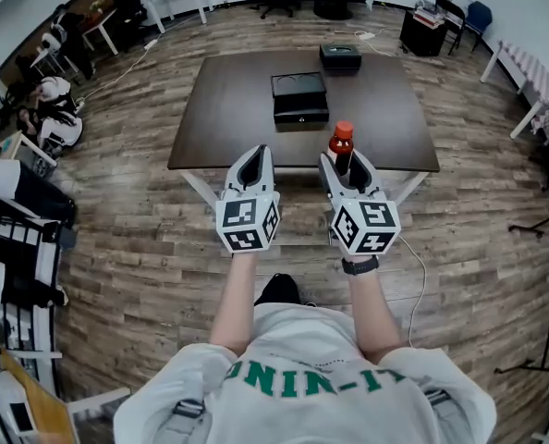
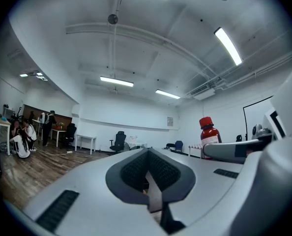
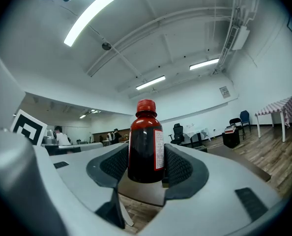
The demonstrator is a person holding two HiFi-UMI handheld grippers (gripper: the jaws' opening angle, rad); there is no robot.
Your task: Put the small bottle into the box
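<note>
Table [image 1: 221, 109]: near edge runs just past both grippers' tips. Bare dark top lies ahead-left of left gripper [image 1: 253, 158] & ahead-right of right gripper [image 1: 343, 162]. Black box [image 1: 299, 100] sits on the table ahead, btwn the two grippers' lines, well apart from both. 2nd black case [image 1: 340, 57] is farther ahead of the right one. Small bottle [image 3: 145, 144] is clamped btwn right gripper's ribbed dark pads: upright, long axis vertical, red cap up, white label on one side. Body round, glossy, dark red-brown. Left gripper clenched on nothing, pads together. Wood-plank floor [image 1: 117, 239] all round.
</note>
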